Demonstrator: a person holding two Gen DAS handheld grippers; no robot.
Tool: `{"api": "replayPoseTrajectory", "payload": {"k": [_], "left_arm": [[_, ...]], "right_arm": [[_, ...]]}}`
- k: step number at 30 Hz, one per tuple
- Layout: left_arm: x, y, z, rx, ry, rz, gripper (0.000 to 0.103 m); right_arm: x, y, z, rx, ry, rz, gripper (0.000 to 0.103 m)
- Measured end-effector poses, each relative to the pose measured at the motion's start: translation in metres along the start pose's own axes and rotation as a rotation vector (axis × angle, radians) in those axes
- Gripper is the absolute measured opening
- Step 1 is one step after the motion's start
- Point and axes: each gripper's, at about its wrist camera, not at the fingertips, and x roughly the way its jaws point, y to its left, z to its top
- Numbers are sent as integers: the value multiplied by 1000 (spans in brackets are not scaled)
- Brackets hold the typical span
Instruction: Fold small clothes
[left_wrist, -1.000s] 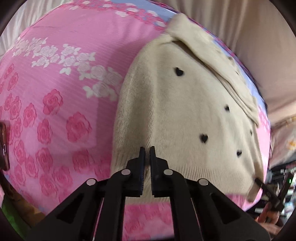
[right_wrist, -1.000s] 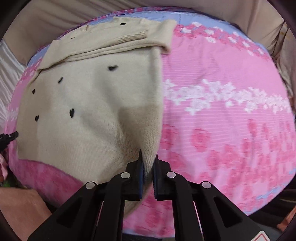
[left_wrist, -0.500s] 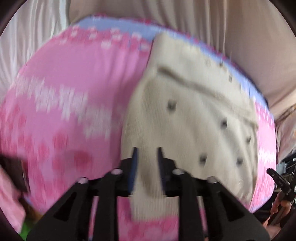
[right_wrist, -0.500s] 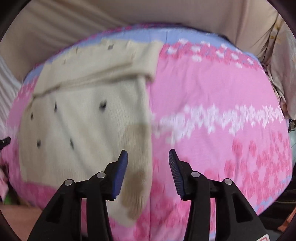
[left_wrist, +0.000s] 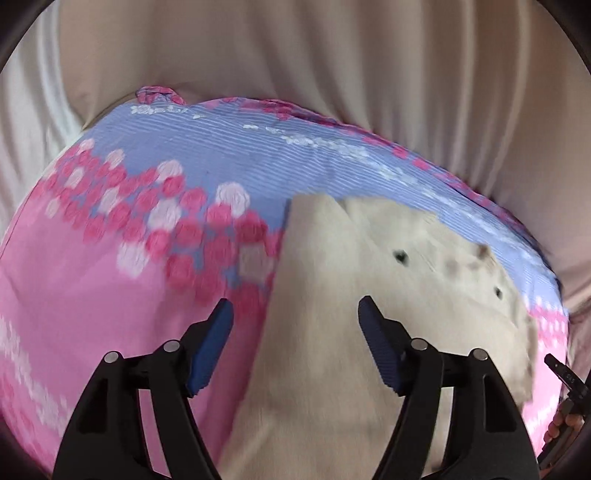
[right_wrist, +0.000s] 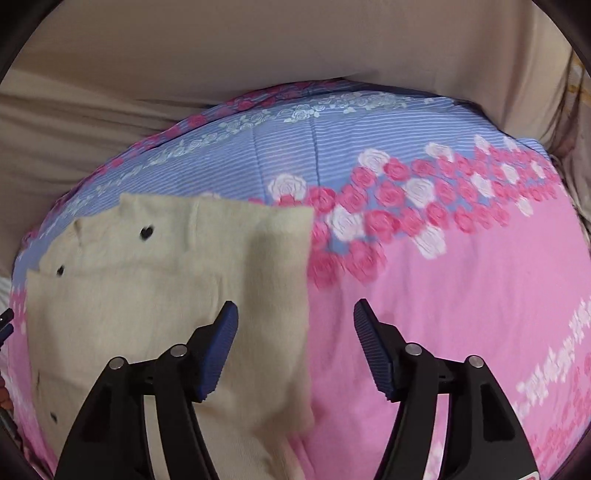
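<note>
While both sets of jaws are just being opened wide with nothing gripped, the cream sweater (right_wrist: 155, 295) is being left folded on the floral bedsheet (right_wrist: 461, 302) beneath left gripper (left_wrist: 295, 325) and right gripper (right_wrist: 295, 325); a fresh edge grip is likely being called for next.

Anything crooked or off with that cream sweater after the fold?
Nothing is damaged. The cream sweater lies folded on the floral bedsheet; its far edge looks slightly uneven, with one corner jutting right. The left gripper and right gripper, jaws just opened, hold nothing.
</note>
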Motion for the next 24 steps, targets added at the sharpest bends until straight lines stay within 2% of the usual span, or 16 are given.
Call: {"api": "replayPoseTrajectory", "payload": {"k": [3, 4, 5, 6, 7, 8, 11, 13, 15, 17, 18, 19, 20, 21, 22, 24], "left_arm": [[37, 1, 19, -10, 80, -24, 67], [51, 0, 25, 1, 93, -25, 60], [58, -1, 29, 15, 93, -27, 48], [64, -2, 31, 25, 96, -38, 16], [68, -3, 33, 28, 99, -50, 9], [63, -5, 36, 33, 61, -59, 8], [36, -15, 45, 84, -65, -71, 7], [31, -16, 52, 68, -94, -70, 7], [45, -18, 55, 64, -77, -16, 9], [74, -20, 47, 91, 3, 61, 12], [79, -21, 43, 99, 16, 83, 15], [74, -20, 38, 103, -10, 98, 18], [64, -20, 33, 107, -31, 93, 22], [55, -19, 30, 108, -38, 89, 33], [48, -18, 27, 108, -42, 86, 41], [31, -14, 19, 107, -49, 69, 48]], "right_arm": [[39, 6, 23, 26, 43, 20, 66], [51, 9, 29, 29, 56, 29, 66], [59, 12, 33, 28, 66, 39, 48], [66, 16, 36, 27, 73, 60, 29], [67, 21, 39, 9, 62, 82, 14], [58, 30, 42, -33, 10, 78, 12], [14, 47, 55, -117, -172, 81, 11], [-1, 49, 62, -114, -242, 74, 11], [24, 48, 69, -123, -194, 15, 13], [70, 41, 65, -146, -37, -68, 16], [76, 38, 60, -132, -15, -67, 17], [63, 37, 57, -107, -58, -54, 21], [50, 38, 55, -93, -88, -49, 32], [33, 38, 51, -80, -120, -40, 38], [21, 38, 47, -71, -144, -28, 43], [1, 35, 33, -67, -166, -8, 47]]}}
